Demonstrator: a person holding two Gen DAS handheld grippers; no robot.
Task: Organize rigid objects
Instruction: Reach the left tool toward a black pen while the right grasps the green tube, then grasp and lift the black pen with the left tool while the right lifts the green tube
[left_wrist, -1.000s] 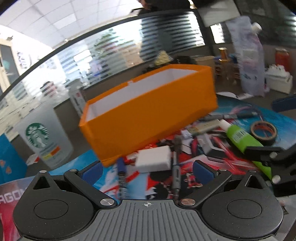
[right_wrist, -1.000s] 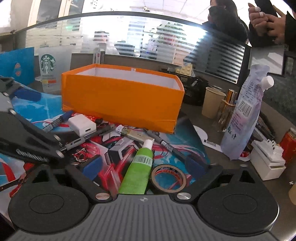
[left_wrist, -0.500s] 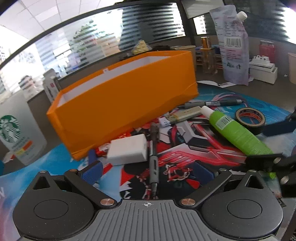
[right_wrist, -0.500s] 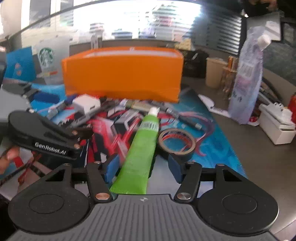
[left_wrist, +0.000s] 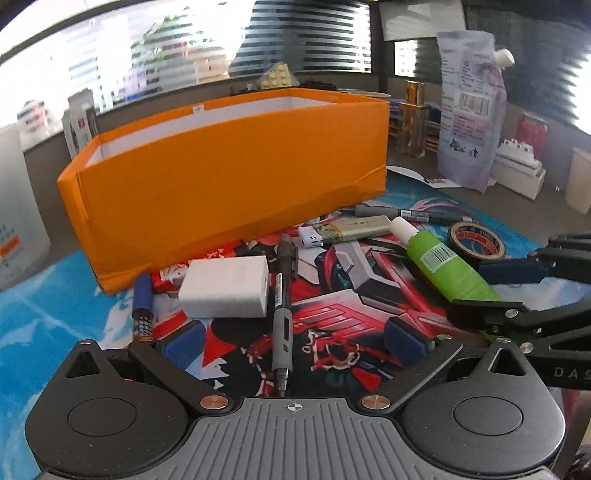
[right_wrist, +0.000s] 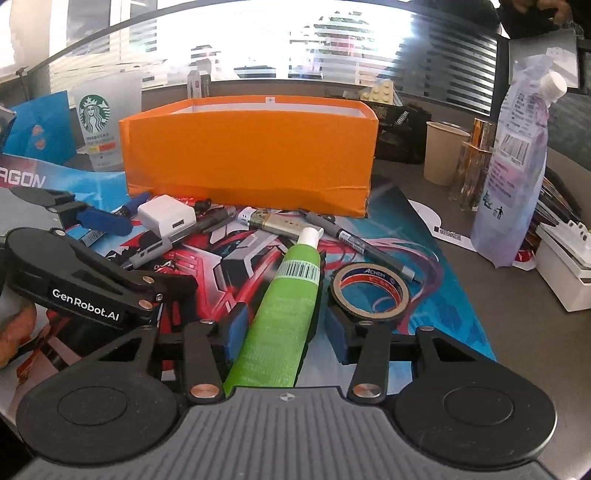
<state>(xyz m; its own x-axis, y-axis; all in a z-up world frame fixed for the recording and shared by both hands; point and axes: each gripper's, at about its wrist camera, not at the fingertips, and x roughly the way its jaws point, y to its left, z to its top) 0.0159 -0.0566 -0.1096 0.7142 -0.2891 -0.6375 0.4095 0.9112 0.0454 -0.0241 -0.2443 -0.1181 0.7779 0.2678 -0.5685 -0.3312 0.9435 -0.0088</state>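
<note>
Green tube (right_wrist: 291, 306) sits between my right gripper (right_wrist: 284, 332) jaws.
They've just been closing; left pad touches, right pad's still apart.

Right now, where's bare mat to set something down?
Free: blue mat right of the black tape roll, and blue mat left of the orange cardboard box. Crowded: the strip before the box, with white charger, grey pen and green tube.
</note>
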